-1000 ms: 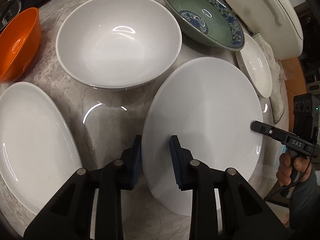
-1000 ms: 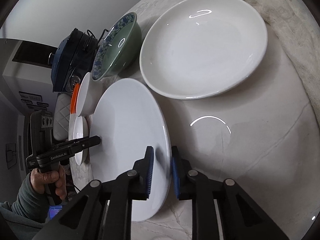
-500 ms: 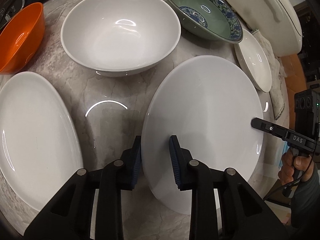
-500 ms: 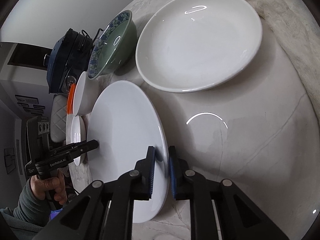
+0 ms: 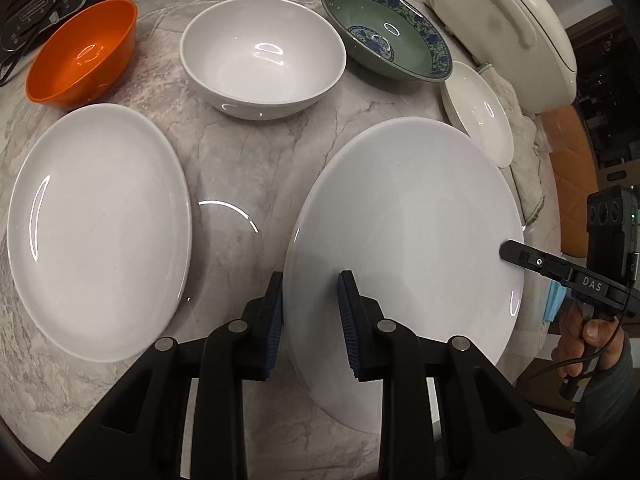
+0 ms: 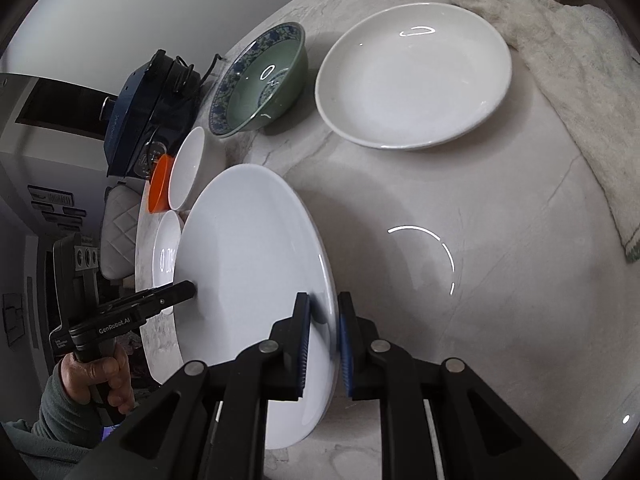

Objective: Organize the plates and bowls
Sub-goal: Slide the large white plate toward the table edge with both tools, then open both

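Observation:
Both grippers hold one large flat white plate above the marble table. My left gripper is shut on its near rim. My right gripper is shut on the opposite rim of the same plate; its finger shows in the left wrist view. A second white plate lies flat at the left. A white bowl, an orange bowl and a green bowl with a blue pattern stand behind. A small white plate lies at the right.
A white appliance lid and a towel sit by the far right edge. A dark appliance stands at the back left corner. The person's hands grip both handles at the table's sides.
The held plate has risen from the table and come nearer to me. The bowls and the left plate appear farther away and smaller in both views.

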